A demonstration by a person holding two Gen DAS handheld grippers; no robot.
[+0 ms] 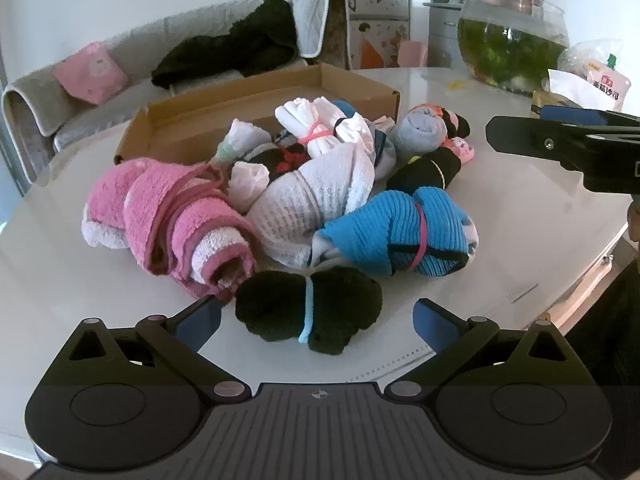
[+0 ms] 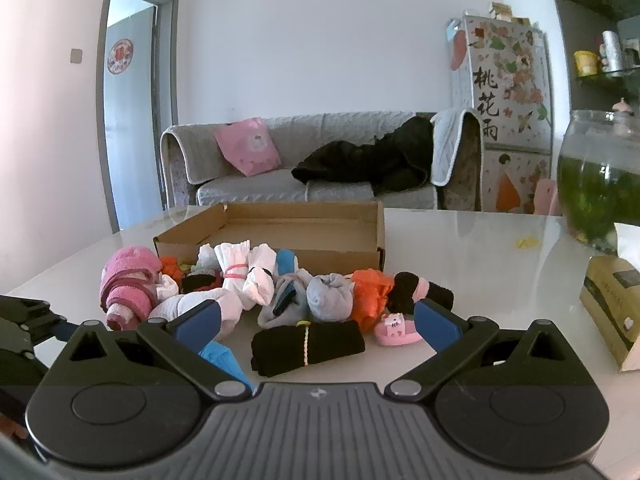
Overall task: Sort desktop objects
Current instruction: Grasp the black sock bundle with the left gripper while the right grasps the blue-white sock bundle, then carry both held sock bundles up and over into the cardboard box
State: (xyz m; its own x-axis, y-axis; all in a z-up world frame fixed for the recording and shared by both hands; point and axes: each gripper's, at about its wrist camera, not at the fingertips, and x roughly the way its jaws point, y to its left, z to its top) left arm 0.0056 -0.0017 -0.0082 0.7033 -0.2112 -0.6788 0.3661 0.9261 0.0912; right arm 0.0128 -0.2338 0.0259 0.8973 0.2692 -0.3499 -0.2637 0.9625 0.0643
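Now both tongs stand released, gripping nothing. Left gripper [image 1: 316,322] brackets a black bundle [image 1: 308,312] at the pile's near edge. Right gripper [image 2: 316,326] hovers over another black roll [image 2: 308,342]. Socks heap on the table [image 1: 500,220], just before the empty box [image 2: 280,228].

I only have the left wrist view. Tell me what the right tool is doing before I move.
Observer: The right tool is open and holds nothing.
Operator: Report what lies in front of it.
Observer: A black bundle tied with a pale cord lies on the table just ahead of its fingers.
Operator: Check behind the pink towel roll.
Observer: An orange bundle sits behind it, close to the cardboard box.
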